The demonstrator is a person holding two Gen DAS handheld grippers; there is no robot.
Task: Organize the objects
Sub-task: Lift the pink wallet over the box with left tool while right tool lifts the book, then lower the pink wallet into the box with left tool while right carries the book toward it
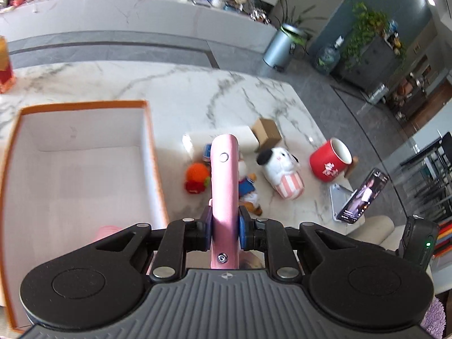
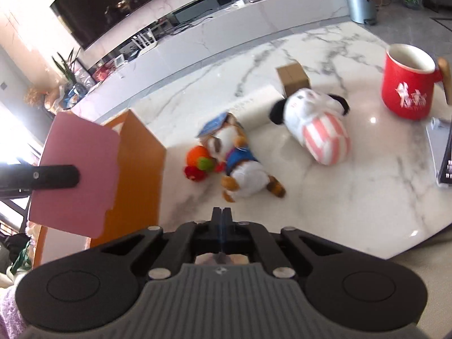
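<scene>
Left gripper: my left gripper [image 1: 225, 227] is clamped on a pink case [image 1: 224, 186], blue pads pressing its two flat faces.
Pink case: flat, smooth, matte pink slab with rounded corners; its narrow edge carries two round metal studs. From my right wrist view it shows as a broad pink panel [image 2: 77, 175] held up in the air beside the box.
Right gripper: my right gripper [image 2: 222, 214] has its black fingers pressed together with nothing between them.
Box: open, rectangular, orange outside with an orange rim [image 1: 84, 104] and plain white inside; it stands on the table just left of the case.
Table: glossy white marble [image 1: 175, 84] with grey veins.
Toys: a white plush [image 1: 282, 169] with black ears and pink-striped bottom, a plush in blue [image 2: 240, 166] and an orange-red knitted piece [image 1: 196, 178], all lying on the marble.
Mug: red glazed, white inside [image 1: 329, 159], with what looks like a wooden handle.
Carton: small brown cardboard [image 1: 267, 134].
</scene>
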